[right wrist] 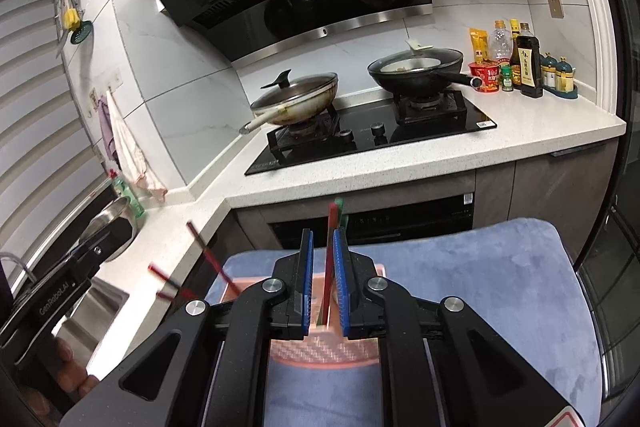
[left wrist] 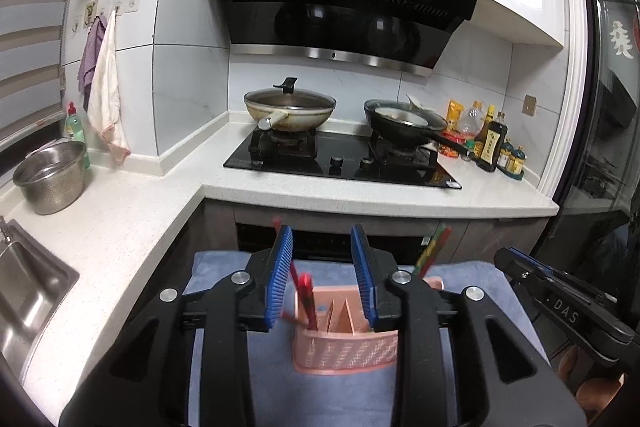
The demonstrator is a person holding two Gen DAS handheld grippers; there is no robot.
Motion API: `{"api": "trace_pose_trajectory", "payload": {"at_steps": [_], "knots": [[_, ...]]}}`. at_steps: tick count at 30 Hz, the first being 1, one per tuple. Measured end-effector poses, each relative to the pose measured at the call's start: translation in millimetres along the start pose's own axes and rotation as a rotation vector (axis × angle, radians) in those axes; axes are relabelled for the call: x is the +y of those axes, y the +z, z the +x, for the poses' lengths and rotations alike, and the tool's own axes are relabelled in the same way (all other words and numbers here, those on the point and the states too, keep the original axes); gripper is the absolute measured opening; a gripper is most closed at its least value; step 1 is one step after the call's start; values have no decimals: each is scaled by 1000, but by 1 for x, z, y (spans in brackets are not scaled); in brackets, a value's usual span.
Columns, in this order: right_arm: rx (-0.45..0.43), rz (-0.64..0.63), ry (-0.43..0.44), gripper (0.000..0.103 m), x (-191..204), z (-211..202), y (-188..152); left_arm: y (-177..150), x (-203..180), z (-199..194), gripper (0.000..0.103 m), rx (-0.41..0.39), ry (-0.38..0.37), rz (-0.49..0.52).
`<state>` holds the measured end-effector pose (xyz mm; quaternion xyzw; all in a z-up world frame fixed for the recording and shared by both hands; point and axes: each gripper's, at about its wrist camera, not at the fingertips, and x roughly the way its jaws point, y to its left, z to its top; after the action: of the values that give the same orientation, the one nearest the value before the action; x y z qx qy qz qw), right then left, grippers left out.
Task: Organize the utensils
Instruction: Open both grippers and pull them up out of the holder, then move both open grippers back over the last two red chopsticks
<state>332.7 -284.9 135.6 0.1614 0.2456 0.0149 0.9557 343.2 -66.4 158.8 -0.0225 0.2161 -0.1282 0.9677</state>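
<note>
The left tool [left wrist: 324, 275] is seen with its blue pads spread wide, nothing between them, hovering above a pink holder [left wrist: 346, 347] that stands on a blue cushioned surface [left wrist: 224, 267]. The holder is a ribbed plastic basket split by partitions into compartments; red chopsticks [left wrist: 306, 301] lean in its left compartment. The right tool [right wrist: 323, 279] is seen with its pads drawn close around a red and green bundle of chopsticks [right wrist: 331, 259], which stands upright with its lower end in the holder [right wrist: 324, 347]; whether the pads actually press the bundle cannot be told. The red chopsticks [right wrist: 212, 259] are blurred to the left in that view. Beyond the cushion's far edge runs the white bench [left wrist: 360, 195], carrying a black hob [left wrist: 340, 163] with a lidded pale wok [left wrist: 290, 109] and a black pan [left wrist: 404, 129]; bottles [left wrist: 490, 143] are grouped at its right end, and a steel colander [left wrist: 52, 175] and a sink [left wrist: 28, 287] lie at the left.
</note>
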Motion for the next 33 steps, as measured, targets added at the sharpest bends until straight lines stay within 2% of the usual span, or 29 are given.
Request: {"api": "trace_pose_trajectory", "payload": {"at_steps": [8,14,17,26,33], "knots": [[79,-33,14,12,6,-36,-57,-56,13,-39,30,79,12,-14],[170,-117,-19,12,14,-76,-132,-114,27,-71,30,163,18,-23],[232,-119,-24,12,13,-92,-173,-148,33,-84,40,216,20,-43],[374,-118,-64,12,18,-133,-279,-235,35,-119,40,338,46,-22],[439,-105,-46,12,25,-145,-323,-277,26,-140,40,392,50,20]]}}
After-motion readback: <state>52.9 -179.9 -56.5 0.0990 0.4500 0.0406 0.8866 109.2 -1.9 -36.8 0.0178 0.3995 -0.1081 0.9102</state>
